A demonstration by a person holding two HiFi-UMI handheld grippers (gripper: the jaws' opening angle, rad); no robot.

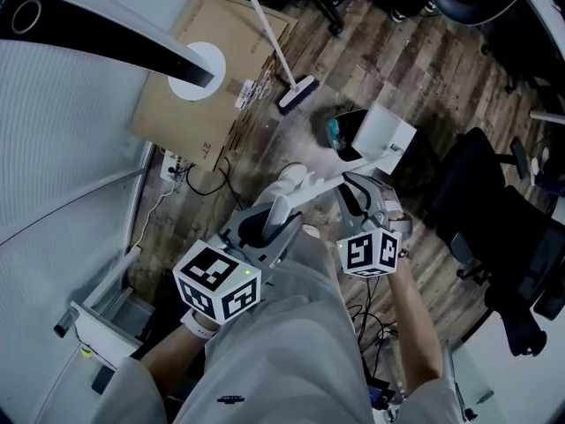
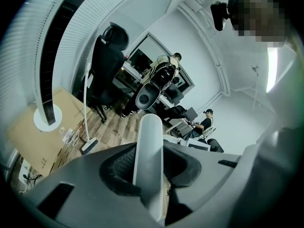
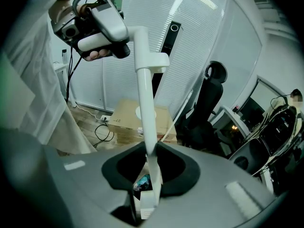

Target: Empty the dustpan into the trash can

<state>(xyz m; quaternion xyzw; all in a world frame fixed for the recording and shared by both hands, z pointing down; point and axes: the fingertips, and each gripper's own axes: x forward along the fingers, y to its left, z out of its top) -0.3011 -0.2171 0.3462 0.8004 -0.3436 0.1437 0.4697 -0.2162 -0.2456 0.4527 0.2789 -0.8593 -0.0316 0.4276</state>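
I hold a white long-handled dustpan (image 1: 381,135) tilted over a dark trash can (image 1: 346,115) with something teal (image 1: 334,132) inside. My left gripper (image 1: 269,228) is shut on the upper end of the dustpan's handle (image 1: 322,188). My right gripper (image 1: 360,194) is shut on the handle lower down, nearer the pan. In the left gripper view the handle (image 2: 148,151) stands between the jaws of the left gripper (image 2: 149,175). In the right gripper view the handle (image 3: 145,108) runs down through the right gripper (image 3: 149,175), with teal litter (image 3: 142,181) below and the left gripper (image 3: 102,27) above.
A broom (image 1: 296,95) stands head-down on the wooden floor beside a cardboard box (image 1: 203,104) that bears a white round base (image 1: 196,69). A black office chair (image 1: 494,228) is at the right. Cables and a power strip (image 1: 177,166) lie by the window wall at the left.
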